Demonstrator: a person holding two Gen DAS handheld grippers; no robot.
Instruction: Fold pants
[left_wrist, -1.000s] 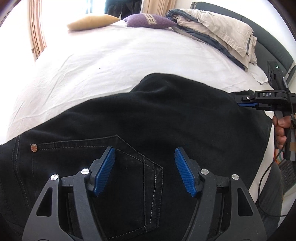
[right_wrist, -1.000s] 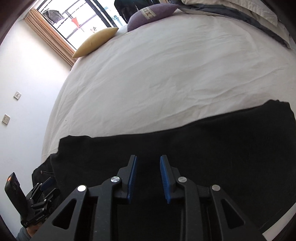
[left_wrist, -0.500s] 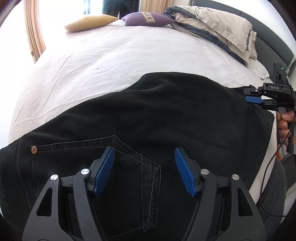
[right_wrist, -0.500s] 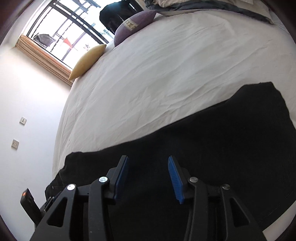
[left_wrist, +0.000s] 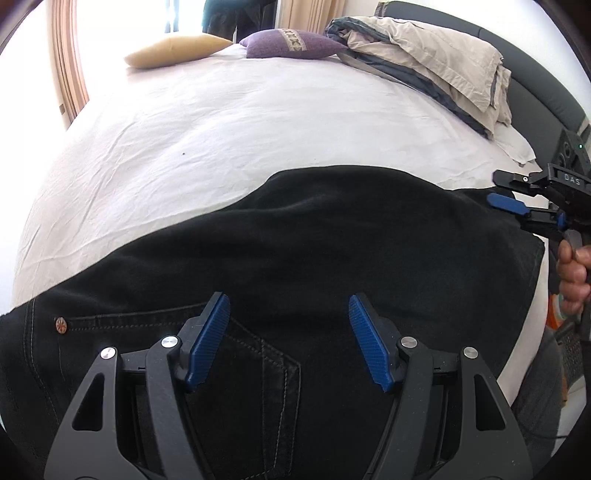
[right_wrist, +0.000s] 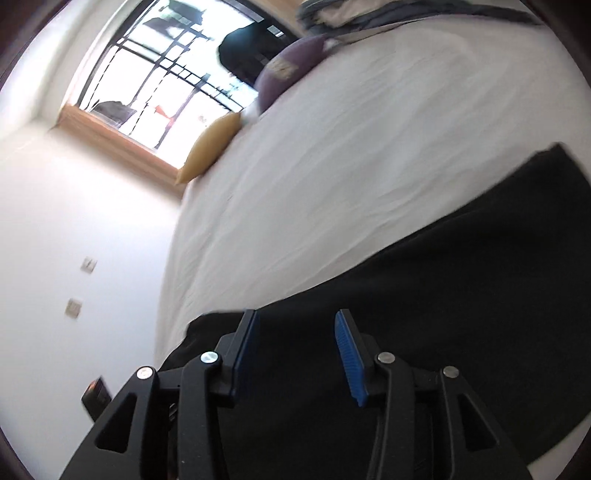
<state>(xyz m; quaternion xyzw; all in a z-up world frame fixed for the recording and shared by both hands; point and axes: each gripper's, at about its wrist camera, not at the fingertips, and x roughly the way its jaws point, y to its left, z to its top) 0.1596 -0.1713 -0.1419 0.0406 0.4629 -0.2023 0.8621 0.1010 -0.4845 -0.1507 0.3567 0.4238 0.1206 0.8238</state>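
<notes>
Left fingers (left_wrist: 207, 339): yours are spread wide, released, over the back pocket (left_wrist: 236, 369).
Right fingers (right_wrist: 347, 354): parted too, grasping nothing.
Pants (left_wrist: 332, 251): black, lying flat across the bed (left_wrist: 221, 122).
Pillows: yellow pillow (left_wrist: 173, 55) and purple pillow (left_wrist: 291, 44) at the far edge.

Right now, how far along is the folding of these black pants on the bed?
Done: the pants lie flat on the bed as one long band. In hand: nothing; the left hand-held gripper and right hand-held gripper hover open above them. Left: folding the band shorter, end over end.
</notes>
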